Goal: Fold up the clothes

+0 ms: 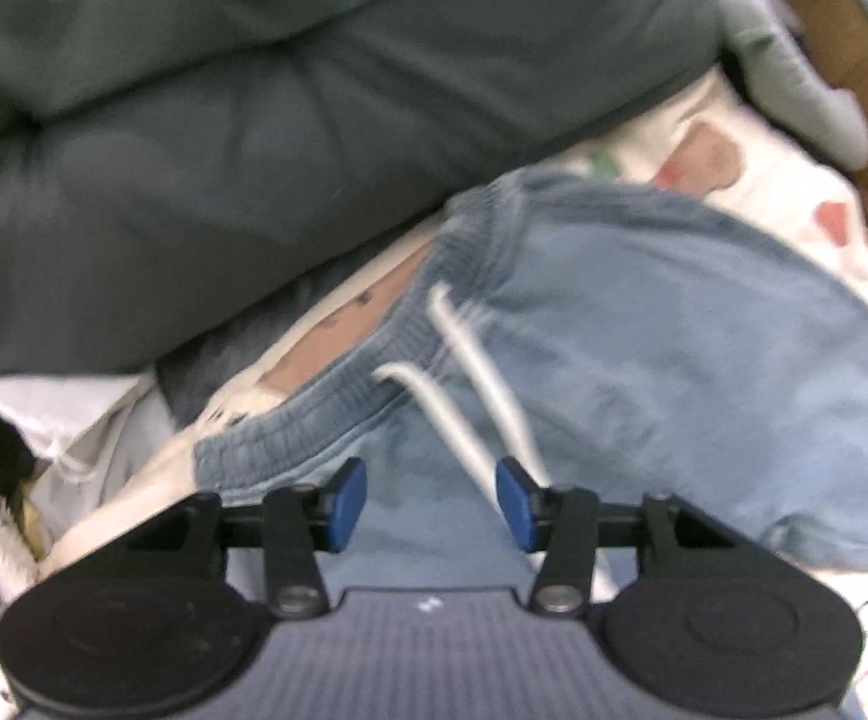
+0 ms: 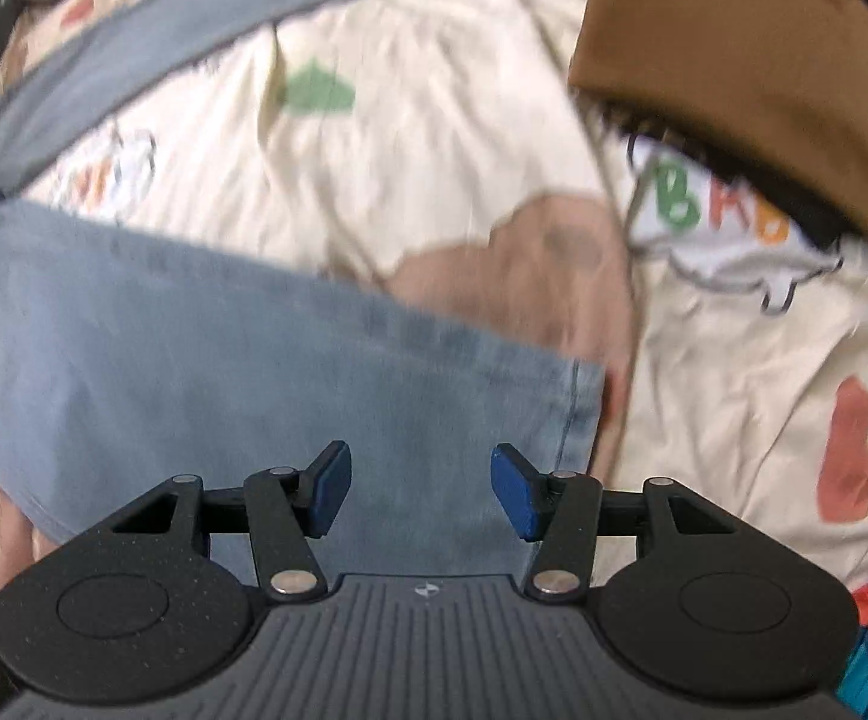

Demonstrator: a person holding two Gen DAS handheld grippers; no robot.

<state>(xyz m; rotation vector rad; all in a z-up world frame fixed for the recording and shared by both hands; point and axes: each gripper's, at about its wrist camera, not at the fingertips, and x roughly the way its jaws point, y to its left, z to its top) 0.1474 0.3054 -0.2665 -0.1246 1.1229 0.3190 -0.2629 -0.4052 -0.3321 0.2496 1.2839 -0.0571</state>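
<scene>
Right wrist view | sheet (image 2: 434, 138) print reads "BAB" | both hand-held grippers released over blue pants (image 2: 194, 348)

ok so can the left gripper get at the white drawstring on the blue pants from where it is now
Probably yes. The left gripper is open over the blue pants, and the white drawstring lies exposed on top just ahead of its fingers, nothing covering it.

On the cream printed bedsheet (image 2: 434, 138), at the far right just under the brown cloth (image 2: 733, 60), coloured letters read "BA", green then orange; a third, orange letter is partly hidden.
</scene>
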